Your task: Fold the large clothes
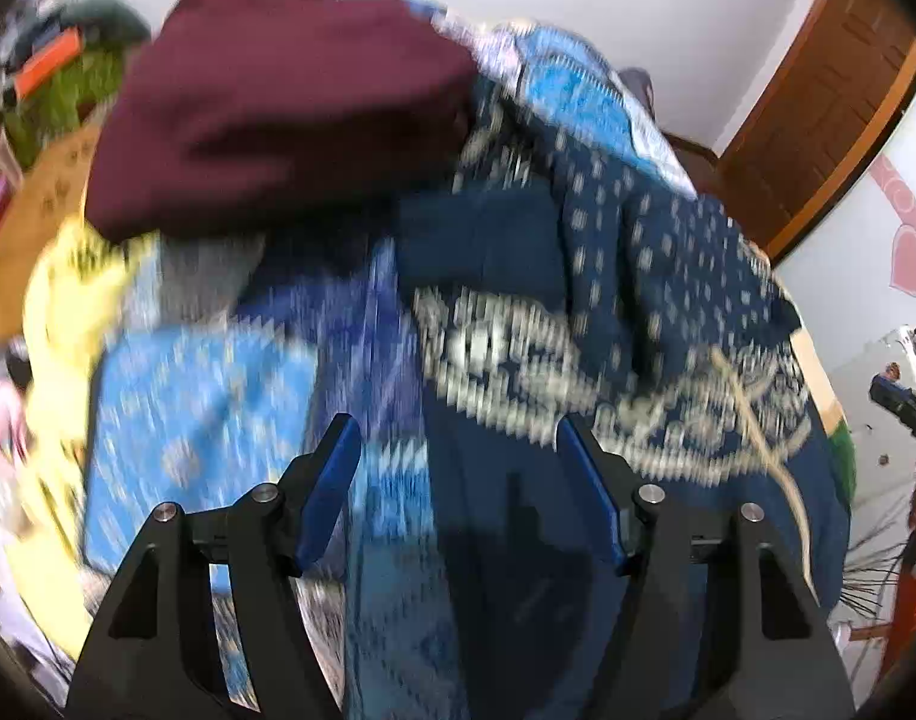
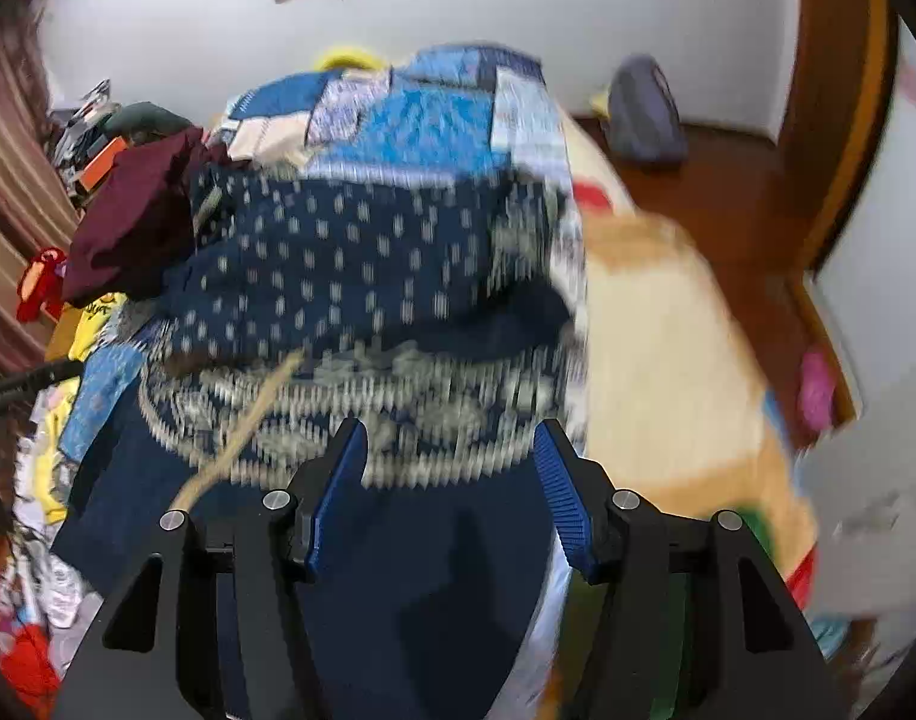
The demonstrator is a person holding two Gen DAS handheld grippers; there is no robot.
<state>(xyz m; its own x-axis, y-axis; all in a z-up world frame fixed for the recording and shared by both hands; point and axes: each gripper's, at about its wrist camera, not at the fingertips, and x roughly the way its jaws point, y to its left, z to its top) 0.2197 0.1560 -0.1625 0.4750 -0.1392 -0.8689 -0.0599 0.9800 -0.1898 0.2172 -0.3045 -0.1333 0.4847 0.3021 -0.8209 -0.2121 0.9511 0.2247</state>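
Note:
A large dark blue garment (image 1: 650,276) with white dots and a pale patterned border lies crumpled on a heap of clothes; it also shows in the right wrist view (image 2: 350,258). A maroon cloth (image 1: 278,96) lies on the heap's left, also in the right wrist view (image 2: 134,216). A light blue patchwork cloth (image 1: 194,408) lies under them, also in the right wrist view (image 2: 422,126). My left gripper (image 1: 458,438) is open and empty just above the blue garment. My right gripper (image 2: 452,438) is open and empty over the patterned border. Both views are motion-blurred.
A cream and yellow sheet (image 2: 668,372) covers the bed on the right. A wooden door (image 1: 830,96) and a white wall stand behind. A grey bag (image 2: 644,114) sits on the wooden floor. Clutter and a curtain (image 2: 14,192) are on the left.

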